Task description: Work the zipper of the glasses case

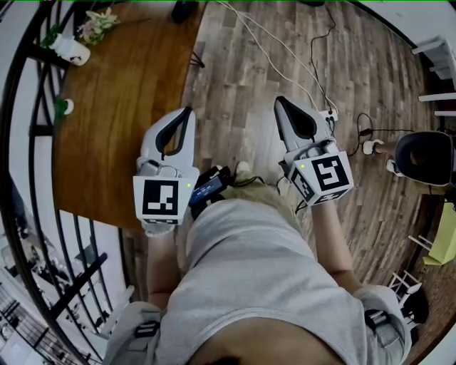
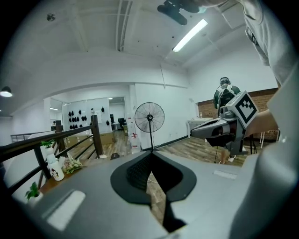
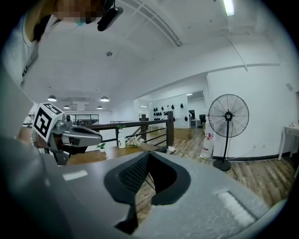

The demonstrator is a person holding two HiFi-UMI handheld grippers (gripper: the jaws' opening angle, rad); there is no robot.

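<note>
No glasses case shows for certain. A small dark object [image 1: 184, 10] lies at the far end of the wooden table [image 1: 121, 114]; I cannot tell what it is. My left gripper [image 1: 189, 110] is held over the table's right edge and is shut and empty. Its tips [image 2: 152, 152] meet in the left gripper view. My right gripper [image 1: 278, 100] hangs over the wooden floor, also shut with nothing in it, its tips [image 3: 148, 153] touching. Both are held level and point forward, side by side. Each shows in the other's view, the right gripper [image 2: 219, 128] and the left gripper [image 3: 70, 135].
A white vase with flowers [image 1: 71, 48] stands at the table's far left, beside a black railing [image 1: 28, 142]. White and black cables [image 1: 285, 57] cross the floor to a power strip [image 1: 329, 114]. A black chair [image 1: 424, 157] is at the right. A standing fan [image 2: 149, 117] stands ahead.
</note>
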